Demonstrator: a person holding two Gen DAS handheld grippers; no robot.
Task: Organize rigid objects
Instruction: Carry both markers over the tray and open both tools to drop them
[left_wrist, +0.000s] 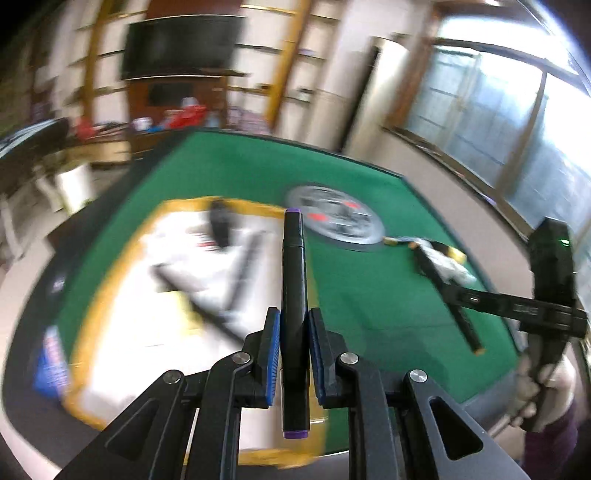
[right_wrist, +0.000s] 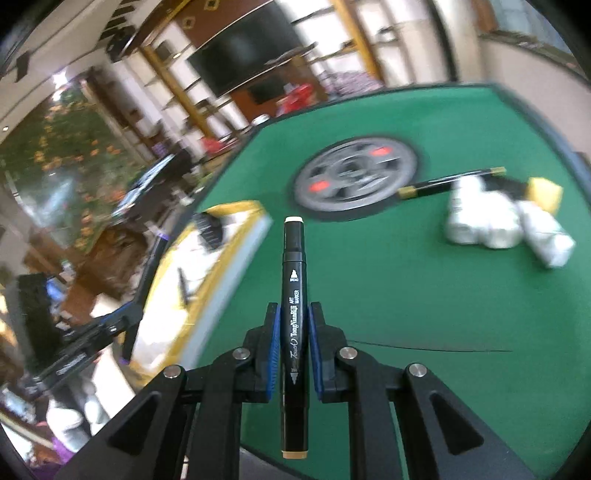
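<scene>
My left gripper (left_wrist: 294, 317) is shut on a black marker with purple ends (left_wrist: 293, 280), held above the yellow-rimmed white tray (left_wrist: 122, 273) on the green table (left_wrist: 362, 280). My right gripper (right_wrist: 293, 314) is shut on a black marker with beige ends (right_wrist: 294, 295), held above the green table (right_wrist: 406, 295), right of the tray (right_wrist: 221, 266). The tray holds several black markers (left_wrist: 243, 269). Another black marker with yellow ends (right_wrist: 448, 182) lies on the table beside a white crumpled object (right_wrist: 495, 221). The right gripper body also shows in the left wrist view (left_wrist: 550, 295).
A round grey disc with red spots (right_wrist: 356, 179) sits in the table's middle, also seen in the left wrist view (left_wrist: 334, 214). A blue packet (left_wrist: 53, 358) lies left of the tray. Shelves, a dark screen and clutter stand beyond the table's far edge.
</scene>
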